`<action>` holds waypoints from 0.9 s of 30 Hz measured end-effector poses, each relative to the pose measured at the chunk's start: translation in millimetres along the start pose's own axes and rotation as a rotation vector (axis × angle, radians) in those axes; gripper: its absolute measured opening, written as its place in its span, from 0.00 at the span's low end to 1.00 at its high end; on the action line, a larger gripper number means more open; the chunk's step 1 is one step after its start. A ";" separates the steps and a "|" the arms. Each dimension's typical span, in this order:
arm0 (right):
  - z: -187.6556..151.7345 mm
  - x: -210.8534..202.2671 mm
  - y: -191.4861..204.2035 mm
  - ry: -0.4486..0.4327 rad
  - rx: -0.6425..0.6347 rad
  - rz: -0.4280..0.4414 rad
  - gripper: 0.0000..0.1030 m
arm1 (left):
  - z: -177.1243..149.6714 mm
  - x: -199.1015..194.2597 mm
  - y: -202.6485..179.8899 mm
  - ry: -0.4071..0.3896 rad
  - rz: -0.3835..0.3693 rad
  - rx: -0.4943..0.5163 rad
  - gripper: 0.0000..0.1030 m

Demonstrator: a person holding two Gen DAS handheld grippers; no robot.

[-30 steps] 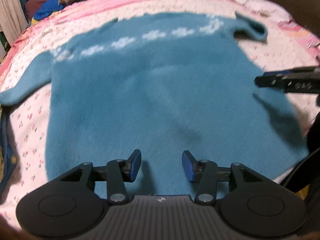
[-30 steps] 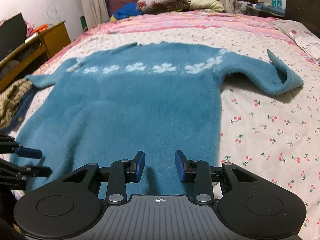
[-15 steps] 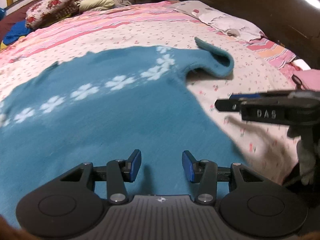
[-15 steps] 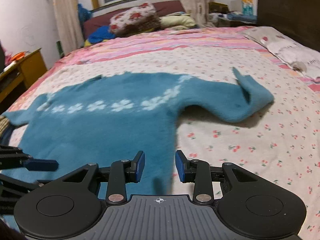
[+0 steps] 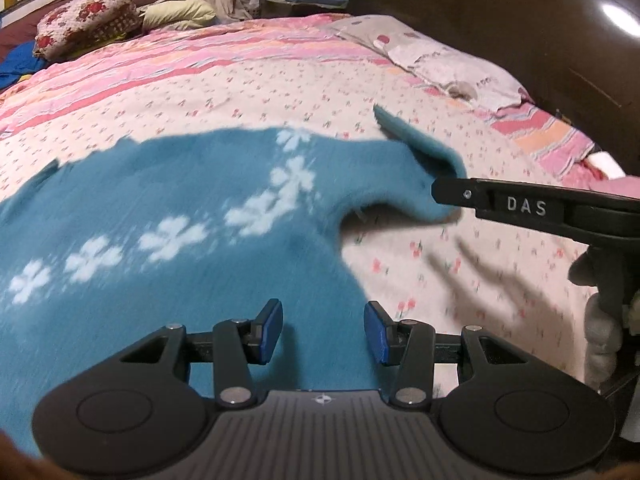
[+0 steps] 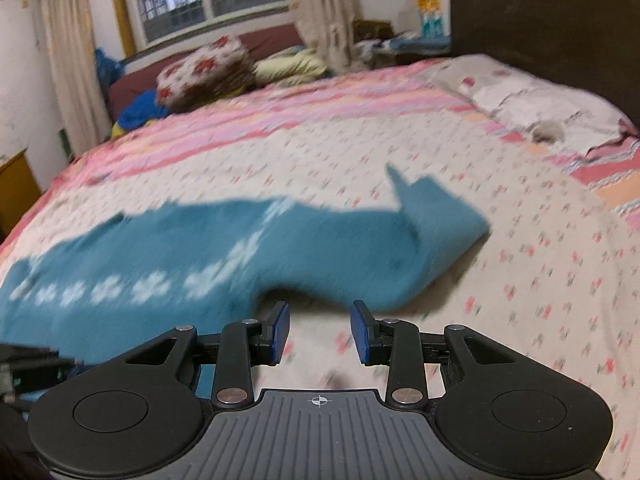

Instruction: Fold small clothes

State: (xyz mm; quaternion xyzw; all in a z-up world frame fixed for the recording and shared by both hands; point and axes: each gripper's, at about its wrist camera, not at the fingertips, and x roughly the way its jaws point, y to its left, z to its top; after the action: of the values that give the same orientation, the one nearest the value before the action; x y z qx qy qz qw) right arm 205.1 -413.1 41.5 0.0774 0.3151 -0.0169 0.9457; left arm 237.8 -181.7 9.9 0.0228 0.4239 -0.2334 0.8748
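A teal sweater with a row of white flowers lies spread flat on the bed. Its right sleeve is curled up with the cuff folded back. My left gripper hovers open above the sweater's right side edge, nothing between its blue pads. My right gripper is open over bare sheet just in front of the sleeve's underarm, also holding nothing. In the left wrist view the right gripper's black finger reaches in from the right, its tip beside the sleeve.
The bed has a cherry-print sheet and a pink striped cover. Pillows lie at the right by a dark headboard. A floral cushion and more bedding sit at the far end. A gloved hand holds the right gripper.
Both grippers have swept to the right, from over the sweater's body toward its right sleeve. The right gripper now sits over bare sheet. Neither jaw gap has changed.
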 end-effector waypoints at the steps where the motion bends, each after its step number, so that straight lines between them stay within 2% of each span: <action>1: 4.8 2.9 -2.9 -0.013 0.003 -0.013 0.32 | 4.3 2.9 -0.9 -0.005 -0.005 -0.001 0.49; 9: 39.4 41.4 -26.5 -0.073 0.006 -0.150 0.32 | 17.5 27.4 -0.8 0.002 -0.034 -0.034 0.49; 13: 50.6 72.2 -28.1 -0.055 -0.011 -0.183 0.33 | 14.7 34.9 1.0 0.016 -0.043 -0.041 0.49; 21: 51.9 122.0 -36.2 0.005 -0.004 -0.268 0.32 | 12.0 37.4 4.4 0.007 -0.050 -0.054 0.49; 23: 50.7 124.2 -44.2 0.014 0.045 -0.252 0.26 | 11.7 36.4 6.6 0.000 -0.050 -0.063 0.49; 25: 51.7 120.2 -48.7 0.007 0.086 -0.227 0.15 | 10.5 35.0 9.7 -0.005 -0.048 -0.076 0.49; 27: 54.5 114.4 -51.2 -0.010 0.128 -0.204 0.12 | 8.6 31.9 13.3 -0.008 -0.049 -0.088 0.49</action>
State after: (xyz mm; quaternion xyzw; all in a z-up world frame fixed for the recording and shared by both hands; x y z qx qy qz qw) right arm 324.9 -470.2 9.1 0.1051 0.3147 -0.1336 0.9338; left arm 266.8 -184.4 -10.7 -0.0268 0.4307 -0.2359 0.8707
